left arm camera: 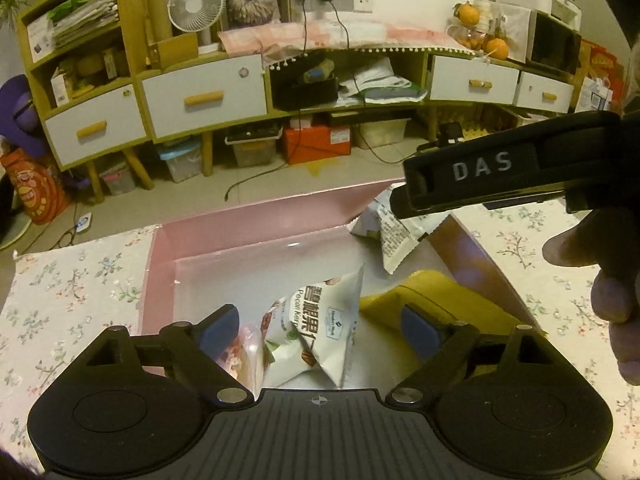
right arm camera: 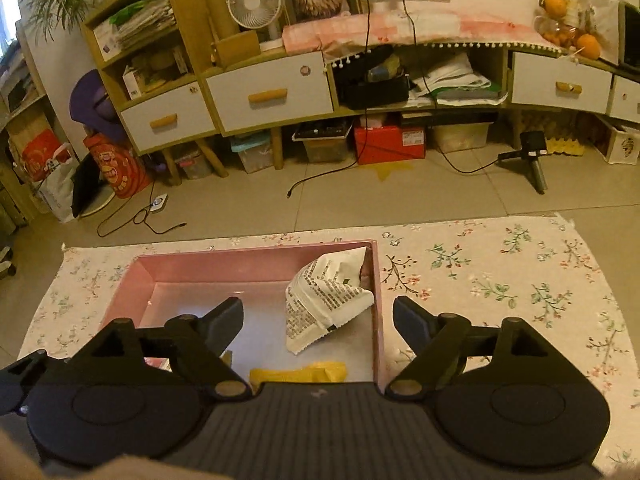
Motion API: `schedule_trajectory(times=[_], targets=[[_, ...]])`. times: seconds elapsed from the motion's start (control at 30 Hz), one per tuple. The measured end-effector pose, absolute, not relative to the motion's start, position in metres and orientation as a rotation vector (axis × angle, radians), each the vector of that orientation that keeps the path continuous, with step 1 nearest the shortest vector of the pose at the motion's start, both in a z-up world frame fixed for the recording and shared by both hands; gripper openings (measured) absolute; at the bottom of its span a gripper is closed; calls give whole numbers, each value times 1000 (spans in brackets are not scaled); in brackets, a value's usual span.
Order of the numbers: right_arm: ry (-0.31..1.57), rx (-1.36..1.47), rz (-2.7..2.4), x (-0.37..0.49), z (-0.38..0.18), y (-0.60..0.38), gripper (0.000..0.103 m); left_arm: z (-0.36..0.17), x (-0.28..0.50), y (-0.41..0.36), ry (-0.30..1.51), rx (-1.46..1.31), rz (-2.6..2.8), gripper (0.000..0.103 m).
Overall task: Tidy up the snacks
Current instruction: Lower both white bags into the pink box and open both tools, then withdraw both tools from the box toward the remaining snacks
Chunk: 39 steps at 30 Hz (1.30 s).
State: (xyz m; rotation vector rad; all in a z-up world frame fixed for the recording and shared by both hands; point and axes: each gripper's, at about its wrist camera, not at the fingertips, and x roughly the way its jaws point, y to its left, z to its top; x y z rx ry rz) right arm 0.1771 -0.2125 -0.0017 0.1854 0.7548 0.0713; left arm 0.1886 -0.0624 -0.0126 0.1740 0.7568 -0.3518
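Observation:
A pink box (left arm camera: 256,216) sits on the flowered cloth and also shows in the right wrist view (right arm camera: 224,264). Inside lie a white pecan snack packet (left arm camera: 320,328), a yellow packet (left arm camera: 440,300), a reddish packet (left arm camera: 244,352) and a white printed packet (left arm camera: 390,236) at the far right corner, seen too in the right wrist view (right arm camera: 324,300). My left gripper (left arm camera: 320,328) is open, its pads either side of the pecan packet without closing on it. My right gripper (right arm camera: 318,320) is open and empty above the box, and appears side-on in the left wrist view (left arm camera: 480,176).
The flowered cloth (right arm camera: 500,280) covers the table around the box. Beyond the table edge is tiled floor (right arm camera: 360,200) with cables, then a low wooden cabinet (right arm camera: 272,96) with white drawers, storage boxes beneath, a fan and oranges on top.

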Motion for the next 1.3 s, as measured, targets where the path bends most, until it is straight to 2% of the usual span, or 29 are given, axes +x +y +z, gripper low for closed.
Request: schedule_trajectory(times=[0.67,1.03,1.3], targets=[[716,120,93,113,39,-202,94,29,116,-36,738,149,-345,94],[717,118,86,74,37,-200,103,30,76,-13,752,125,-334,98],[731,83,100,51,24,-197,103,20,58,11,766,104,-296,99]])
